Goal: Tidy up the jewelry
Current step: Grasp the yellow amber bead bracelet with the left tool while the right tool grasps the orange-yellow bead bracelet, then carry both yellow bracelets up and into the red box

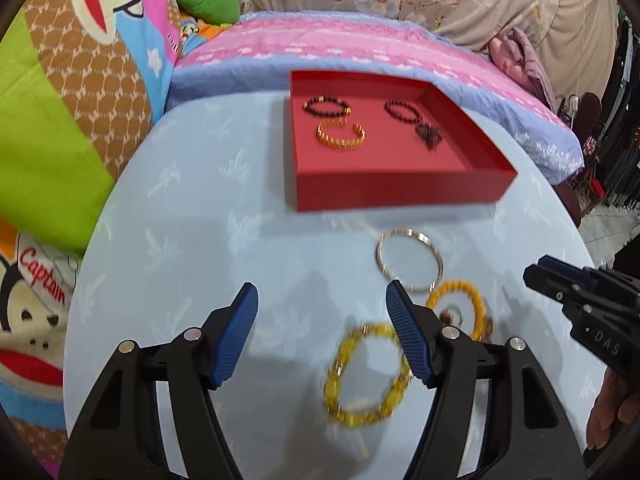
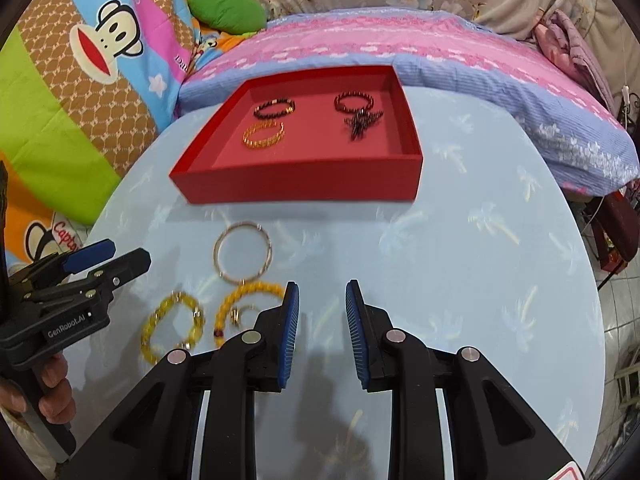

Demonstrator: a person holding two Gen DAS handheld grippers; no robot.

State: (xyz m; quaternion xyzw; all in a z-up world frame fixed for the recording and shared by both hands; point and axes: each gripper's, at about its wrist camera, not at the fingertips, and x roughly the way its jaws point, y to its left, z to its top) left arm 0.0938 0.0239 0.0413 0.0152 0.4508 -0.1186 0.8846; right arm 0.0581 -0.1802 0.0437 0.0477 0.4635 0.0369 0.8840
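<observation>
Tray: red. Table cover: pale blue, white palm print. Bangle: silver. Two bead bracelets: yellow. Gripper pads: blue.

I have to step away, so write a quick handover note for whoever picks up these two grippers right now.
Left gripper: jaws open, empty, above the table near the loose bracelets.
Right gripper: jaws open, empty, just right of the same cluster.
Red tray at the far side of the blue table already holds a dark beaded bracelet, a gold bracelet and a dark red beaded bracelet with tassel.
Still on the table: silver bangle, yellow beaded bracelet, orange beaded bracelet with a small, blurred piece inside its loop.
Left to do: move those into the tray.
</observation>
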